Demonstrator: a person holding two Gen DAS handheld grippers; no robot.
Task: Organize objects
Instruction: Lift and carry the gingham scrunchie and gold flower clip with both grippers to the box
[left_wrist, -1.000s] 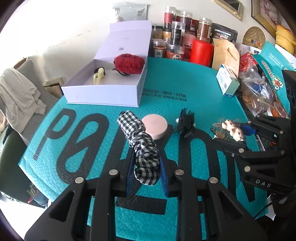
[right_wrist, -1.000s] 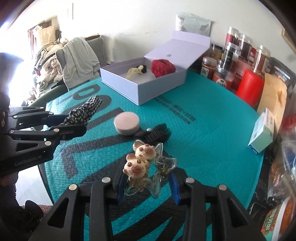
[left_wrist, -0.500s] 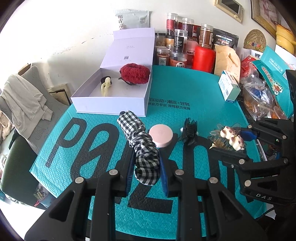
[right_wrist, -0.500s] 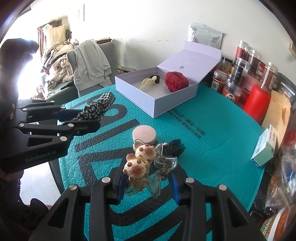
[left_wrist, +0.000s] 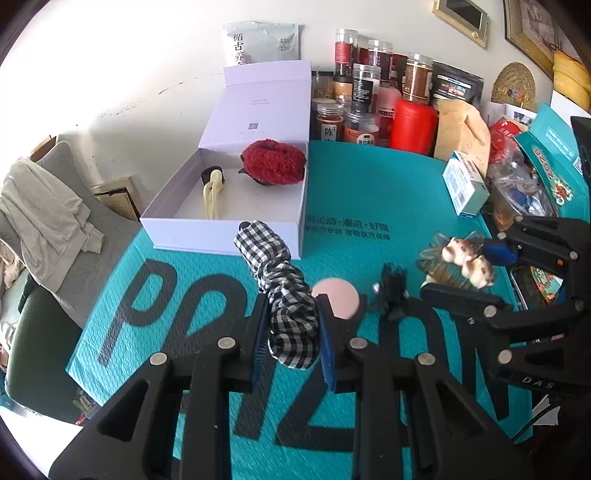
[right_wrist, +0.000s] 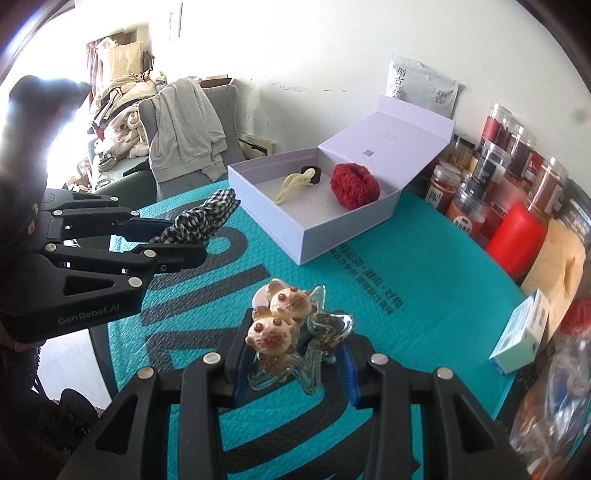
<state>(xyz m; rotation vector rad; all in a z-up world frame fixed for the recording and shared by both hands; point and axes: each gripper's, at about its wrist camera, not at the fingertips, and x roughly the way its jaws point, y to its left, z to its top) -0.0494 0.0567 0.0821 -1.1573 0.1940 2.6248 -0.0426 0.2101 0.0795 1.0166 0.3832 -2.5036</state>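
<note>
Box (left_wrist: 221, 230) at 12 has 2 things; L gripper (left_wrist: 291, 332) holds scrunchie (left_wrist: 284, 299), R gripper (right_wrist: 295, 362) holds clip (right_wrist: 288, 332); puff (left_wrist: 338, 297) & black clip (left_wrist: 393, 293) left.

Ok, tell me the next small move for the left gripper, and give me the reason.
Probably carry the checked scrunchie forward over the open white box and release it there. The left gripper is shut on it, lifted off the teal mat, and the box already holds a red scrunchie and a cream hair clip, with bare floor in front of them.
</note>
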